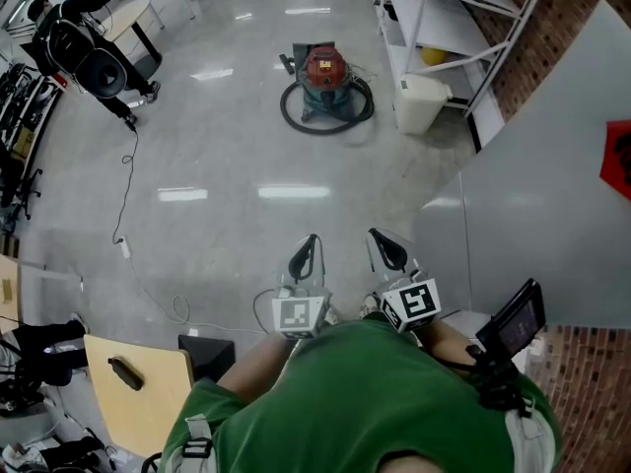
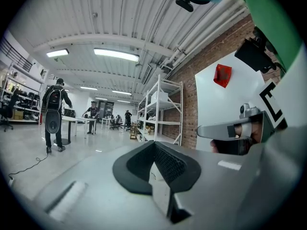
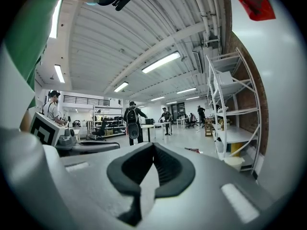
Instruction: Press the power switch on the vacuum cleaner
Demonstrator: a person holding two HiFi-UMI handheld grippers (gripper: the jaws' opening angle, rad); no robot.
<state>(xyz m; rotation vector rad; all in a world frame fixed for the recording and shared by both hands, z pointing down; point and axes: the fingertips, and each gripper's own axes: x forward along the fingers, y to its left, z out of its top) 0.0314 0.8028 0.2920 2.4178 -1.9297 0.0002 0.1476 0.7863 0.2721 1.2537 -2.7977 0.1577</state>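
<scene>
Canister vacuum cleaner (image 1: pixel 325 79) with a red domed lid and blue-grey drum stands on the glossy pale grey floor (image 1: pixel 227 156), far ahead and well apart from both claws. A black hose (image 1: pixel 296 118) loops round its base, and its switch is too small to make out. Just to its right sits a white boxy plastic bin (image 1: pixel 419 101), under a white metal shelving rack (image 1: pixel 444 13) against a red brick wall (image 1: pixel 557 18). Left claw (image 1: pixel 308 254) (image 2: pixel 154 143) is grey moulded plastic with black ribbed pads; its tips are together with nothing between them. Right claw (image 1: pixel 385 248) (image 3: pixel 153 145) has the same build, also pressed together and empty. Each carries a cube with black-and-white square markers (image 1: pixel 301 313). A grey flat panel (image 1: pixel 532 195) with a red patch stands at right. A person in a green shirt (image 1: pixel 365 402) holds both claws close in. A black cable (image 1: pixel 126 190) trails across the floor at left.
</scene>
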